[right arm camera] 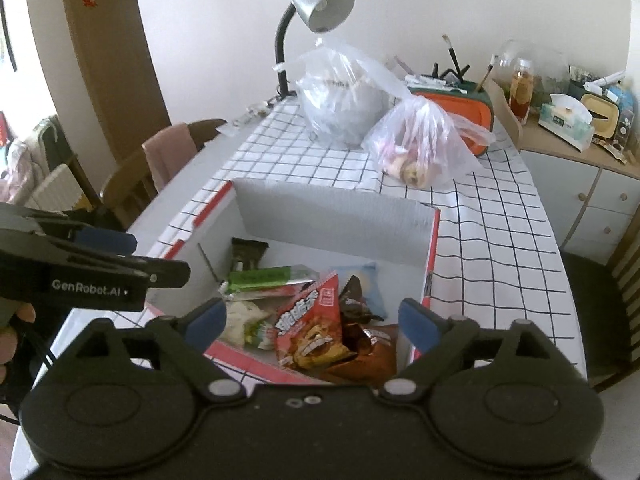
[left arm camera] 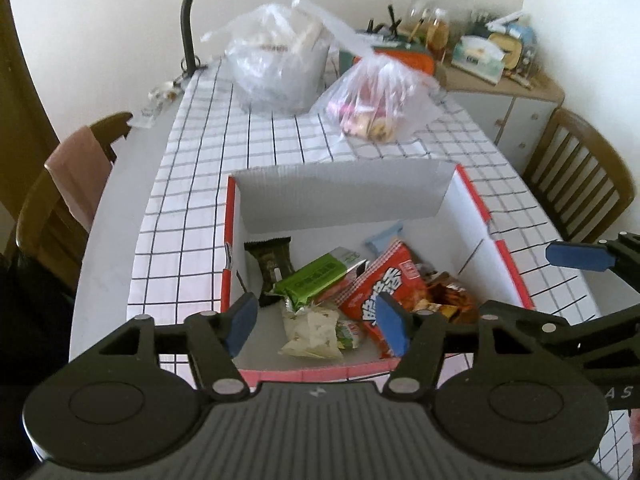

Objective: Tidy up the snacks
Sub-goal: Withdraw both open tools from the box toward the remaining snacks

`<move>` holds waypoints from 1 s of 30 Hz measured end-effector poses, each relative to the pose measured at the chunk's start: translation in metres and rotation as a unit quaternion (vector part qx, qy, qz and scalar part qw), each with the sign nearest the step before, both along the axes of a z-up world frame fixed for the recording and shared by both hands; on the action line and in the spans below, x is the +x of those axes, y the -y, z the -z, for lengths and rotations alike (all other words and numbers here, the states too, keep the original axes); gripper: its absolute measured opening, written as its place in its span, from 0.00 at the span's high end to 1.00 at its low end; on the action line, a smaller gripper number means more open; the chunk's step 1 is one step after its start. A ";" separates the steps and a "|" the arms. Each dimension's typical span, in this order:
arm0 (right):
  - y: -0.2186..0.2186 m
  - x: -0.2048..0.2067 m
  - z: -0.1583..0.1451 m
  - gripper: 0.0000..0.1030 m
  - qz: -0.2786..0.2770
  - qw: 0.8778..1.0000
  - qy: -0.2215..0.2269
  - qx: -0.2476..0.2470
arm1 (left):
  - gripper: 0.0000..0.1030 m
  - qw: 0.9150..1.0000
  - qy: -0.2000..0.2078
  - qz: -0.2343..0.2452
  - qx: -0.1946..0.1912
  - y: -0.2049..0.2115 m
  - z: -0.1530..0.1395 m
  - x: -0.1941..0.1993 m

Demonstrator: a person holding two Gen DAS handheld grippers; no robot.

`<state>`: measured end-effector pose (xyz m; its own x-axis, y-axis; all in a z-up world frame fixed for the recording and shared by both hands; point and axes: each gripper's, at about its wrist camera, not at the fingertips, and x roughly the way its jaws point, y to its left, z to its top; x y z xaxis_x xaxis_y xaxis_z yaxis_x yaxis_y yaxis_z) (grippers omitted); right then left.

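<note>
A white cardboard box with a red rim stands on the checked tablecloth. In it lie a red snack packet, a green bar, a dark packet, a white-green packet, a light blue packet and a brown packet. My left gripper hovers open above the box's near left side, holding nothing. My right gripper is open and empty above the near rim.
Two clear plastic bags with more food sit at the table's far end, beside a desk lamp and an orange container. Wooden chairs flank the table. A cluttered sideboard stands at the right.
</note>
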<state>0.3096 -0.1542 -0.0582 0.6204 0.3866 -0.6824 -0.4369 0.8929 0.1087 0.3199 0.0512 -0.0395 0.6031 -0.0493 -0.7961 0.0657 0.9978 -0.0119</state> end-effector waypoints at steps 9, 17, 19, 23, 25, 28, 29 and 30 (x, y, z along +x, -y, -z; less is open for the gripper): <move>0.014 -0.029 -0.010 0.03 -0.013 0.999 0.016 0.027 | 0.32 1.000 0.022 0.005 -0.011 0.007 -0.013 -0.034; 0.025 -0.050 -0.002 0.00 -0.019 0.999 0.015 0.042 | 0.30 0.999 0.022 -0.008 -0.023 -0.001 -0.006 -0.064; 0.027 -0.057 0.004 0.00 -0.020 0.999 0.012 0.047 | 0.27 0.999 0.020 -0.011 -0.027 -0.004 -0.002 -0.072; 0.027 -0.068 0.024 0.00 -0.022 0.999 -0.004 0.041 | 0.26 0.999 0.006 -0.025 -0.031 -0.011 0.012 -0.087; 0.027 -0.072 0.036 0.00 -0.018 0.999 -0.018 0.037 | 0.26 0.999 -0.005 -0.035 -0.032 -0.014 0.021 -0.094; 0.025 -0.080 0.051 0.00 -0.016 0.999 -0.023 0.022 | 0.26 0.998 -0.021 -0.047 -0.027 -0.018 0.034 -0.103; 0.024 -0.082 0.054 0.00 -0.018 0.999 -0.023 0.018 | 0.26 0.998 -0.024 -0.050 -0.024 -0.019 0.037 -0.106; 0.023 -0.084 0.058 0.00 -0.018 0.999 -0.025 0.015 | 0.26 0.998 -0.027 -0.055 -0.021 -0.019 0.041 -0.108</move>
